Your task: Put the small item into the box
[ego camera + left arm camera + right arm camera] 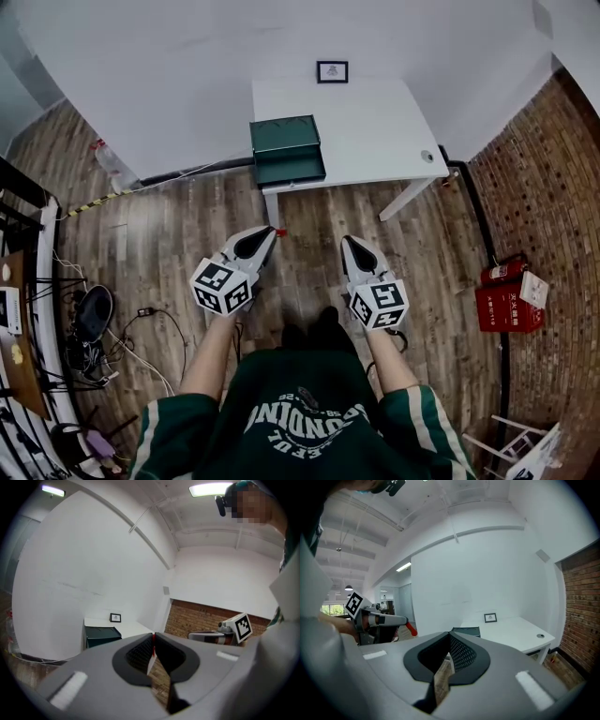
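Pinching the thin red-and-white small item (151, 649), the left gripper (271, 232) is clamped tight. The right gripper (349, 243) is closed, empty, and the green box (287, 148) sits well apart.

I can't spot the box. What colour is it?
Dark green; the box shows best in the head view.

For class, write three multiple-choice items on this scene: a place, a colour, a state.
1. Where is the green box? A on the floor; B on the white table, near left corner; C in a gripper.
2. What colour is the small item in the left gripper? A red; B blue; C yellow.
3. The right gripper is: A shut, empty; B wide open; C holding the box.
Answers: B, it sits by the table's edge; A, red shows at the jaw tips; A, jaws meet, nothing between.
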Demonstrator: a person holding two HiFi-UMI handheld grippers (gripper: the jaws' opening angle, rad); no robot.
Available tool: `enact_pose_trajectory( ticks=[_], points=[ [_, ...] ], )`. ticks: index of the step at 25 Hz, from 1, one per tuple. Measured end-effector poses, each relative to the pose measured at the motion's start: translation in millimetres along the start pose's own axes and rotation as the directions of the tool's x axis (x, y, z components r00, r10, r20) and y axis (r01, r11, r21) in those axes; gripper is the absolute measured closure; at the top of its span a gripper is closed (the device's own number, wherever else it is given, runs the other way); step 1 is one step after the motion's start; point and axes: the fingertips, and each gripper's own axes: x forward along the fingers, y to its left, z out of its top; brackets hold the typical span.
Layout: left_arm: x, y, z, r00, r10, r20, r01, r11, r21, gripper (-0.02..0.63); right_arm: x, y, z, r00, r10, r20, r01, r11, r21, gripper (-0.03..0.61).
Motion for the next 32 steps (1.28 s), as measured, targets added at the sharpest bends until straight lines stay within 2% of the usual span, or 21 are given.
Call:
enact_pose_trajectory(
  ticks=[5, 11, 18, 25, 29, 32],
  points=[
    [22.1, 20.7, -1.1, 1.0, 0.014, 0.002, -0.014, 0.999, -0.029, 0.549, 26.6, -19.4, -0.4, 1.0, 0.007, -0.017, -0.007, 1.0, 0.002, 0.575],
    [51.3, 56.9, 13.7, 0.998, 0.067, 0.0, -0.067, 0.998, -0.02, 0.549, 82.6, -38.1, 8.2, 0.998, 0.069, -0.012, -0.069, 0.997, 0.018, 0.575],
    [113.2, 91.3, 41.5, 0.991, 0.134, 0.004, -0.134, 0.991, -0.009, 0.549, 147.7, -88.2, 36.8, 0.989, 0.145, -0.004, -0.145, 0.989, 0.005, 0.575],
    [178.3, 128.2, 78.9, 0.969, 0.243, 0.042, -0.243, 0.97, -0.016, 0.549, 222.3, -144.3, 76.4, 0.965, 0.262, -0.017, -0.262, 0.965, -0.026, 0.575],
    [204.7, 141.2, 87.8, 0.958, 0.281, 0.05, -0.28, 0.959, -0.035, 0.549, 256.6, -163.1, 84.4, 0.946, 0.321, -0.038, -0.322, 0.945, -0.049, 0.575],
    [215.5, 145.6, 92.4, 0.953, 0.301, 0.041, -0.301, 0.954, 0.0, 0.549, 271.0, -167.4, 83.1, 0.937, 0.347, -0.046, -0.349, 0.936, -0.042, 0.575]
  ],
)
